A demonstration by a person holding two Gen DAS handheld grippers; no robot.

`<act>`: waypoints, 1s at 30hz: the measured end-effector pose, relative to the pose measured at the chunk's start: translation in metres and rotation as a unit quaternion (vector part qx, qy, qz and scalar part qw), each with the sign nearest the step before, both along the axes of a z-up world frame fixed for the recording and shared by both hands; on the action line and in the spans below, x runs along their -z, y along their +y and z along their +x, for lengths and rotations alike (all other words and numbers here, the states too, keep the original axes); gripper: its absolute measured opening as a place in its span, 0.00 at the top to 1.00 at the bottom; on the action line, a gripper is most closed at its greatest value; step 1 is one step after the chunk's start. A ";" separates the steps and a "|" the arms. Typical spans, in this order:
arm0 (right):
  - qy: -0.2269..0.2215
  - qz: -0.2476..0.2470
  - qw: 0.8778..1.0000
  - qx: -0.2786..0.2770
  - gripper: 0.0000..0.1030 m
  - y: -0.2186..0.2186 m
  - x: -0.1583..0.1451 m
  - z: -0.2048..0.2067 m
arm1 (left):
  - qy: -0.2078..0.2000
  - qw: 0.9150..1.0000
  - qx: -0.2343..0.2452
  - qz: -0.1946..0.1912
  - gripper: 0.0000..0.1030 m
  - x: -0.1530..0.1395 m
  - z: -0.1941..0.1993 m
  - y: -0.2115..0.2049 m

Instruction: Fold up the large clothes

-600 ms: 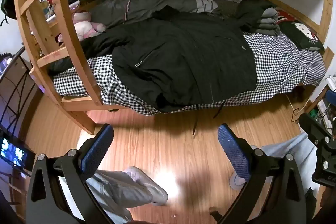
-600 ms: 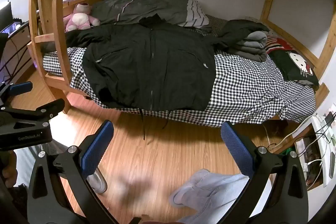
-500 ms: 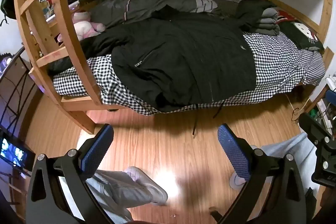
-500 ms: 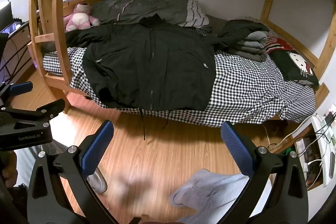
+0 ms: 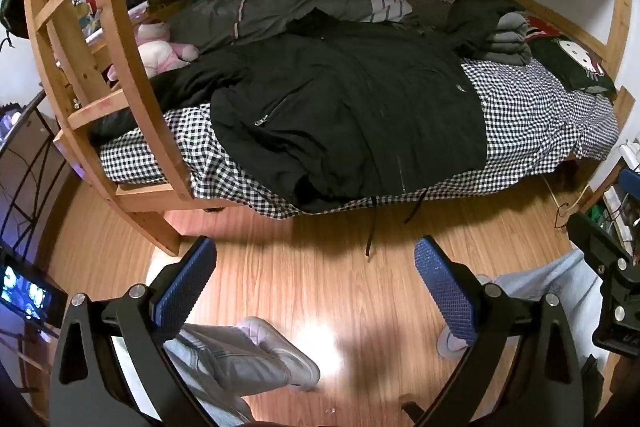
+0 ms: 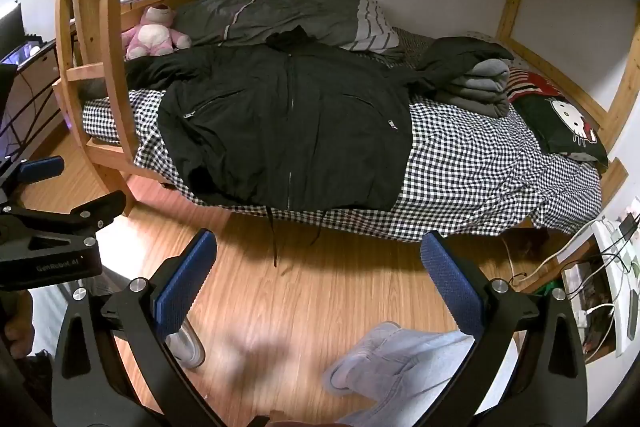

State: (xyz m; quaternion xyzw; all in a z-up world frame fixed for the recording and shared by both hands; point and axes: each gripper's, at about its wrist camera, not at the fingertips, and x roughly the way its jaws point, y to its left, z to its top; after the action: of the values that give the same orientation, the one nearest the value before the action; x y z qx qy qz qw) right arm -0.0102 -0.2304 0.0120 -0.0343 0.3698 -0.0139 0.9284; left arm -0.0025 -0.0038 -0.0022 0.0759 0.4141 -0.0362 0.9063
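Both tongs, left (image 5: 314, 277) and right (image 6: 318, 269), spread and empty above the floor; we should grasp the black jacket (image 6: 288, 123) at its hem corners, not the drawcords.

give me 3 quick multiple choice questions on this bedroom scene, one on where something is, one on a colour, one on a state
1. Where does the large black zip-front jacket lie?
A. on the wooden floor
B. spread on the black-and-white checked bed sheet
C. hung on the ladder

2. What colour is the plush toy by the wooden ladder?
A. pink
B. yellow
C. blue

3. How do the jaws of the left gripper and the right gripper stand?
A. both shut on cloth
B. one open, one shut
C. both open, empty

Answers: 1 B, the jacket lies flat across the sheet; 2 A, its fur is pink; 3 C, only floor shows between the pads.
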 end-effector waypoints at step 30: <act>-0.001 0.002 1.000 -0.002 0.02 0.001 -0.001 -0.002 | 0.004 1.000 0.009 0.002 0.05 0.002 0.001 0.000</act>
State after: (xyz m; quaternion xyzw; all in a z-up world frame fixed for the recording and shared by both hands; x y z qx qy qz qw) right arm -0.0118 -0.2293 0.0129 -0.0334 0.3692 -0.0109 0.9287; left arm -0.0013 -0.0040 -0.0038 0.0811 0.4172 -0.0434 0.9041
